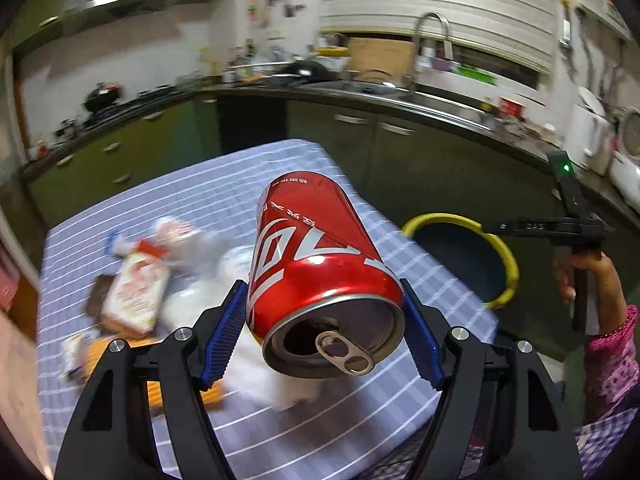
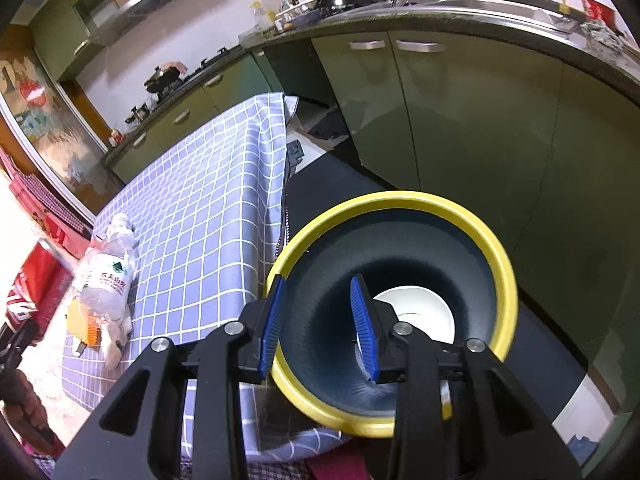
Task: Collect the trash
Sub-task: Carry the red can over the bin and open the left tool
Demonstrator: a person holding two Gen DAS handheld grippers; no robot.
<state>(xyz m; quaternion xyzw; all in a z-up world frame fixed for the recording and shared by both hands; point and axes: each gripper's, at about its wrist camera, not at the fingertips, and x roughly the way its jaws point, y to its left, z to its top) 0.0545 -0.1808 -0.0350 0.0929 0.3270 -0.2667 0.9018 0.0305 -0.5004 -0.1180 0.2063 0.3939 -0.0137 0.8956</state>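
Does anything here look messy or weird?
Yes. Wrappers and a squashed plastic bottle lie scattered on the checked tablecloth. The left gripper holds an opened red can tipped on its side. The bin holds something white at the bottom.

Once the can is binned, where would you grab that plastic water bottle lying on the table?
Probably around the labelled middle of the water bottle, coming down from above with one of the fingers on each long side. It lies flat on the checked tablecloth, cap pointing away, so the round body is the widest, most exposed part; its lower end rests among other wrappers.
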